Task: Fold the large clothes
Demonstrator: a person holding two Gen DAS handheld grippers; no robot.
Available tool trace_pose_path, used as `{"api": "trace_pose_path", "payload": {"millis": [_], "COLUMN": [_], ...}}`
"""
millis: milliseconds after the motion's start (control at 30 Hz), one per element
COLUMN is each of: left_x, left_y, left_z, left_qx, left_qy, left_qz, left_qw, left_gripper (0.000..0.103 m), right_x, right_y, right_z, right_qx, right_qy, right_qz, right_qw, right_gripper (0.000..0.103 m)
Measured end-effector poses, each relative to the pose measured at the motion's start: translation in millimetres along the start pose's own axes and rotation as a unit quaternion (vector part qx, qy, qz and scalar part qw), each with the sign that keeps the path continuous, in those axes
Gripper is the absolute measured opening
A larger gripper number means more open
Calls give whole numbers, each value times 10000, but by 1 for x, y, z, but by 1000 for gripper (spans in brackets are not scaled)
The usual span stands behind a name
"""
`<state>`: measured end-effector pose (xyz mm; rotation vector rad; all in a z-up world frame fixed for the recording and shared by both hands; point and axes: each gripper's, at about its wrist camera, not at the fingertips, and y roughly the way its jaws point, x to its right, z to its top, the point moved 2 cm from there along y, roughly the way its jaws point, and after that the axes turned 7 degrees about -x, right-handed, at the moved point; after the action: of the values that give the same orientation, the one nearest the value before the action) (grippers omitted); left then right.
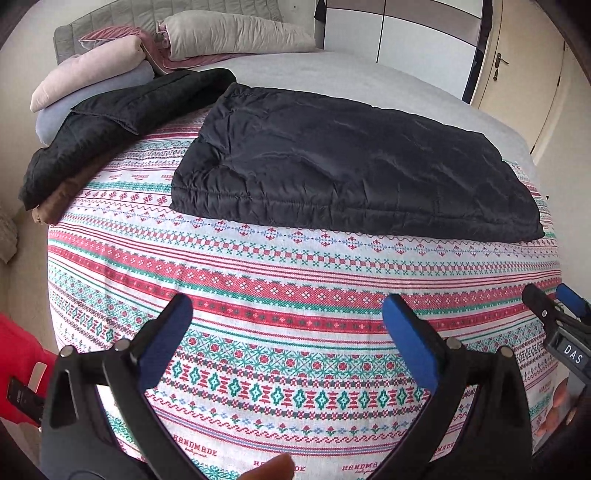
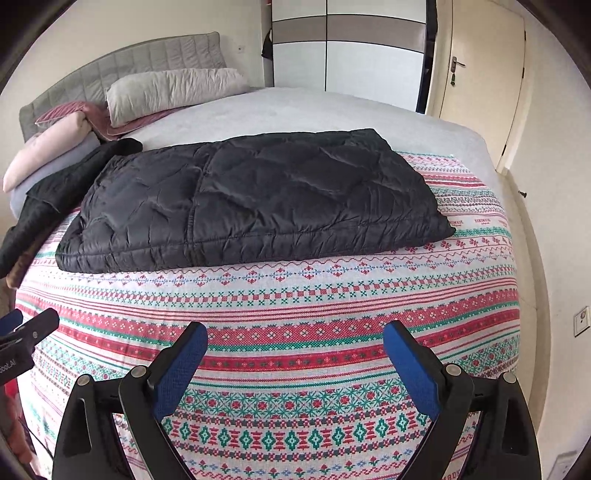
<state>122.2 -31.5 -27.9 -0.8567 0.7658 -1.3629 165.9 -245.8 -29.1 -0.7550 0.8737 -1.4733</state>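
Large bed (image 2: 295, 107) filling the room, grey sheet bare toward the far side, padded grey headboard (image 2: 122, 62) at the left end. Spread over the near half, a patterned cloth (image 2: 295, 332) in red, green and white bands, probably laid down as a clean folding surface. On that cloth, well apart from both tools, a black quilted jacket (image 2: 240, 203), lying flat in a tidy rectangle with edges squared; likely already folded, or at least most of the way there. Off to the left, a second dark jacket (image 1: 110, 122) draped over something brown at the bed's edge, seemingly set aside from the folding area. Behind that, stacked pillows (image 1: 221, 33) and rolled bedding pushed against the headboard, presumably to free the working area. Beyond the bed, wardrobe doors (image 2: 347, 55) and a cream door (image 2: 480, 74) with a handle. Nearest the cameras, left gripper (image 1: 288, 321) and right gripper (image 2: 295, 347), both spread wide with blue pads parted and nothing between them, hovering side by side over the bare cloth short of the jacket's near hem.
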Motion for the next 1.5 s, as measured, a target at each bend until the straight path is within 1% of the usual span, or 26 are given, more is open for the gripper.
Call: {"api": "trace_pose_path", "payload": {"millis": [633, 1100, 1500], "left_x": [4, 5, 7], "left_y": [4, 5, 3], "left_z": [-2, -3, -5], "left_qx": [-58, -94, -95], "left_qy": [80, 105, 111], "left_qz": [-5, -31, -35], "left_qw": [10000, 9999, 9999], "left_gripper": [102, 102, 102], "right_x": [-7, -7, -8], "right_y": [5, 10, 9], "right_z": [-3, -6, -7], "right_qx": [-53, -141, -128], "right_qy": [-144, -113, -110], "right_qz": [-36, -17, -19], "right_qw": [9999, 9998, 9999], "right_gripper": [97, 97, 97]}}
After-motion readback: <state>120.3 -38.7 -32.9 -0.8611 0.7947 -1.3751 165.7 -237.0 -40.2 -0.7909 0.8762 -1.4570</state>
